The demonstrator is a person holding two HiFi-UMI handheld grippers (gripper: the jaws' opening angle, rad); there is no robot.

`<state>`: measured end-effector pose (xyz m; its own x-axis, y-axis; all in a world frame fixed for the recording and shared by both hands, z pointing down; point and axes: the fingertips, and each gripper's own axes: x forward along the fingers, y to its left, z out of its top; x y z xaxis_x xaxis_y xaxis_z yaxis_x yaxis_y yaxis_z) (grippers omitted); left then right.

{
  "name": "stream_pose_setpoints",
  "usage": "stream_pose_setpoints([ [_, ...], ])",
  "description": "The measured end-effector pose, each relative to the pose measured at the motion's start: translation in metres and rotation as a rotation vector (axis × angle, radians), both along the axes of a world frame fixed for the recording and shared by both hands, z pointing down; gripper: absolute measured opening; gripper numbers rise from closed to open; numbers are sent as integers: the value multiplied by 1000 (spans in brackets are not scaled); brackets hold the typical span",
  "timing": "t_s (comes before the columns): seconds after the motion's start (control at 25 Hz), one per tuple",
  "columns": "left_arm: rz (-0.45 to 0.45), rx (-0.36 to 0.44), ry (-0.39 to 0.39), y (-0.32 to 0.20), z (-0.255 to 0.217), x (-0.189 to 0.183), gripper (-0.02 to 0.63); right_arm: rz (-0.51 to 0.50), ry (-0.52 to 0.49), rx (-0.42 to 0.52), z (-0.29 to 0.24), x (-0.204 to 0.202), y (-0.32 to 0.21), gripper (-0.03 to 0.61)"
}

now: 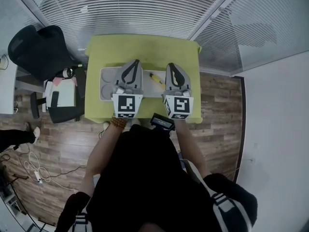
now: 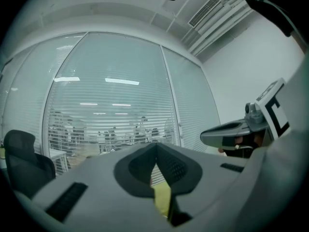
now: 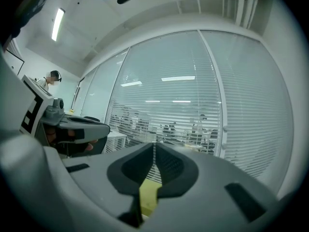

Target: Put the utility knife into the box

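Stands at 6 o'clock of the head view in dark clothing, forearms stretched forward above a wood-plank floor. Holds a marker-cubed tool in each hand over the near half of a yellow-green bench, the left tool toward 11 o'clock and the right tool toward 1 o'clock, side by side and apart. Keeps both tools with jaws pressed together at the tips, as seen in each gripper view, clamped on nothing, only a sliver of yellow-green bench showing through the gap below the pads. Leaves a small black object at the bench's near edge, at 6 o'clock of the right tool. Reaches over a long grey box with round compartments at its 9 o'clock end. Shows the yellow utility knife lying untouched between the two tools, at 12 o'clock of the frame's centre, against the grey at the box's 3 o'clock end; cannot tell whether inside a compartment or merely on top. Takes in a black office chair at 10 o'clock beside the bench, and beyond the bench, at 12 o'clock, glass walls hung with white blinds.
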<state>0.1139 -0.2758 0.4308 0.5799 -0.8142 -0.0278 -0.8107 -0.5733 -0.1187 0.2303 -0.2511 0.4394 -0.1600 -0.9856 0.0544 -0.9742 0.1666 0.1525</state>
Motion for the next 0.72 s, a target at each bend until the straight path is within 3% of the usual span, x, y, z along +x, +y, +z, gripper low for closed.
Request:
stream_pose_setpoints([
  [0.72, -1, -11, -19, 0, 13, -2, 11, -3, 1, -22, 11, -3, 2, 11],
])
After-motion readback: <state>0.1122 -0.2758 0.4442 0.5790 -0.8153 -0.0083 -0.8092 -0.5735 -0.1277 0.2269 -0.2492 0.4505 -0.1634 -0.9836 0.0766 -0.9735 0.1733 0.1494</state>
